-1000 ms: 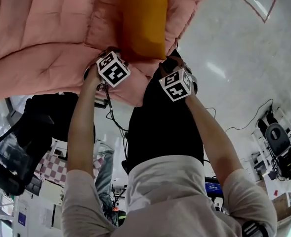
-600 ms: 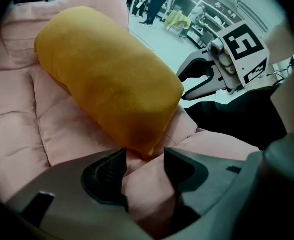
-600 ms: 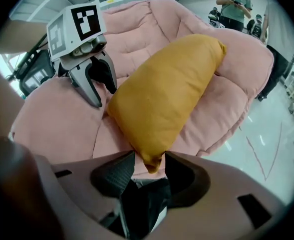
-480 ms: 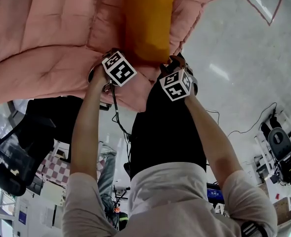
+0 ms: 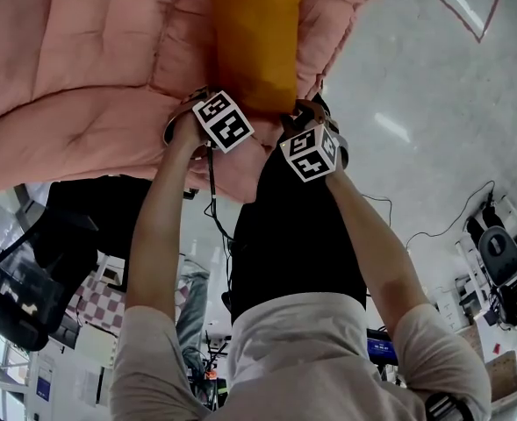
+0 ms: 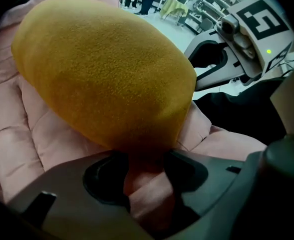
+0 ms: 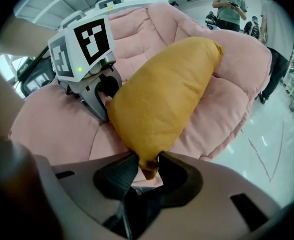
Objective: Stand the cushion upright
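Note:
A mustard-yellow cushion point(image 5: 254, 42) lies flat on a pink quilted seat point(image 5: 82, 68), with its near end towards me. My left gripper point(image 5: 212, 102) is at the cushion's near left corner. In the left gripper view the cushion point(image 6: 107, 69) fills the frame. Its lower edge and a fold of pink fabric sit between the wide open jaws of the left gripper point(image 6: 144, 159). My right gripper point(image 7: 147, 161) is closing on the near right corner of the cushion point(image 7: 161, 99), and both jaw tips touch it. The left gripper point(image 7: 107, 91) rests beside the cushion's flank.
The pink seat point(image 7: 221, 99) spreads widely around the cushion. A black chair point(image 5: 39, 261) stands at the lower left and grey floor with taped lines point(image 5: 451, 68) lies to the right. A person point(image 7: 230, 4) stands far behind the seat. Equipment point(image 5: 504, 261) sits at the right edge.
Both grippers have sunk closer to the cushion's near end. The left one has shifted rightwards towards the cushion. The cushion itself lies as before.

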Motion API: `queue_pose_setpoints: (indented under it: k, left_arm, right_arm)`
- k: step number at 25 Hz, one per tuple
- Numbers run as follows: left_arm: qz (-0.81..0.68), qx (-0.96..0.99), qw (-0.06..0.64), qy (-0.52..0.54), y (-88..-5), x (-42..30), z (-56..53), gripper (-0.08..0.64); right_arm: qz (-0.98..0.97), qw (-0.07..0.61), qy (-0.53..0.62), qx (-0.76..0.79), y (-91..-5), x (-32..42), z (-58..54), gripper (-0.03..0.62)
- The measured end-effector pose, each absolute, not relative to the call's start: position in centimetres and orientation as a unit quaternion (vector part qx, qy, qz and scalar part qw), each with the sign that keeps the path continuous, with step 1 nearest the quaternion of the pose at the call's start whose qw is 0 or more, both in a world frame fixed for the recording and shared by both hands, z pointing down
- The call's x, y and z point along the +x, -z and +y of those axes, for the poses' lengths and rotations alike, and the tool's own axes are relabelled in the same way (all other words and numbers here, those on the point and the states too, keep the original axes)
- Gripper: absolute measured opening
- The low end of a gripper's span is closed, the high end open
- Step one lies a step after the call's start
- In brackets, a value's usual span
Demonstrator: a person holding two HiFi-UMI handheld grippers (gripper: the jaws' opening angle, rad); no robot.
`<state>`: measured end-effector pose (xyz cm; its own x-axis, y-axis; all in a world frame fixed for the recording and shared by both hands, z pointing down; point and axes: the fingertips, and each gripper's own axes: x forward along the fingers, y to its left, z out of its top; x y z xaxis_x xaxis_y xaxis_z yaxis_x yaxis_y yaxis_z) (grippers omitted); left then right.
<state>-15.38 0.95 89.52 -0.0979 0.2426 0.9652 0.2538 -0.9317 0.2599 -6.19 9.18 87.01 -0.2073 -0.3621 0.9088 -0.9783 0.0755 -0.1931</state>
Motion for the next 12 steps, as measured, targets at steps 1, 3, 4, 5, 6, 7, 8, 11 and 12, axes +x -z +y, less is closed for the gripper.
queue_pose_setpoints:
  k: [1,3,4,5,6,7,8,11,12]
  left_arm:
    - [-0.184,-0.675,0.001,0.714,-89.7,-15.2,1.0,0.224]
    - [-0.18,-0.682,-0.011,0.708,-89.9,-15.1,0.9,0.222]
    - [-0.177,-0.686,-0.02,0.705,-89.8,-15.1,0.8,0.215]
    - [-0.173,-0.69,-0.028,0.702,-89.7,-15.0,0.7,0.207]
    - [-0.17,-0.693,-0.033,0.7,-89.6,-15.0,0.6,0.198]
    - [-0.168,-0.695,-0.034,0.698,-89.5,-14.9,0.6,0.187]
    - [-0.166,-0.697,-0.033,0.697,-89.5,-14.8,0.5,0.18]
    - [-0.159,-0.698,-0.031,0.698,-88.9,-14.9,0.5,0.156]
    - [-0.156,-0.699,-0.032,0.697,-88.5,-14.9,0.5,0.152]
  right_arm:
    - [-0.645,0.353,-0.435,0.519,-87.0,-6.2,9.1,0.131]
    - [-0.652,0.349,-0.435,0.513,-86.9,-6.2,9.1,0.121]
    - [-0.657,0.347,-0.434,0.51,-86.7,-6.2,9.1,0.117]
    - [-0.661,0.346,-0.431,0.507,-86.6,-6.1,9.0,0.114]
    - [-0.665,0.346,-0.429,0.504,-86.4,-6.0,9.0,0.111]
    - [-0.666,0.346,-0.428,0.503,-86.2,-6.0,8.9,0.109]
    - [-0.666,0.345,-0.428,0.503,-86.0,-5.9,8.9,0.107]
    - [-0.67,0.346,-0.427,0.499,-84.7,-6.1,8.7,0.101]
    - [-0.673,0.348,-0.424,0.496,-84.0,-6.0,8.6,0.098]
